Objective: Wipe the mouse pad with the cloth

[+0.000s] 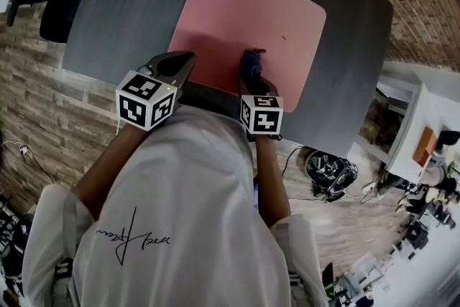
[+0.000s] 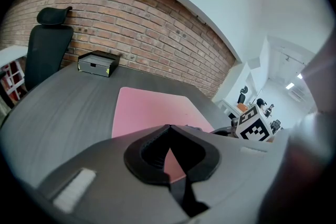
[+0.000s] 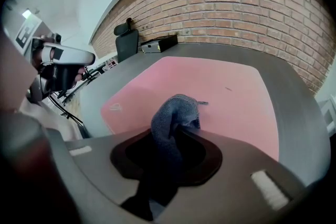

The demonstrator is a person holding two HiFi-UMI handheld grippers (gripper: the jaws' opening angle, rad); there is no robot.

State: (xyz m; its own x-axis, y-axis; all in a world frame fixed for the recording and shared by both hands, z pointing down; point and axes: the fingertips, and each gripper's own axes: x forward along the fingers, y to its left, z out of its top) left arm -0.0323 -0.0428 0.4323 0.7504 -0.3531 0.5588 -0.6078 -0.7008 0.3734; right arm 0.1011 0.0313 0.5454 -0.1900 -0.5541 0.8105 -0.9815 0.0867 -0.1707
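A pink mouse pad (image 1: 244, 11) lies on the dark grey table (image 1: 122, 18). My right gripper (image 1: 253, 75) is shut on a blue-grey cloth (image 1: 252, 62), and the bunched cloth rests on the pad near its front edge. In the right gripper view the cloth (image 3: 176, 110) runs from between the jaws onto the pad (image 3: 236, 97). My left gripper (image 1: 188, 58) hovers by the pad's near left edge with its jaws shut and nothing between them. In its own view the left gripper's (image 2: 168, 127) tips meet over the pad (image 2: 147, 110).
A black box (image 2: 98, 63) sits at the table's far side by the brick wall, with a black office chair (image 2: 47, 44) beside it. A small dark speck (image 1: 282, 37) marks the pad. The table's front edge is right below both grippers.
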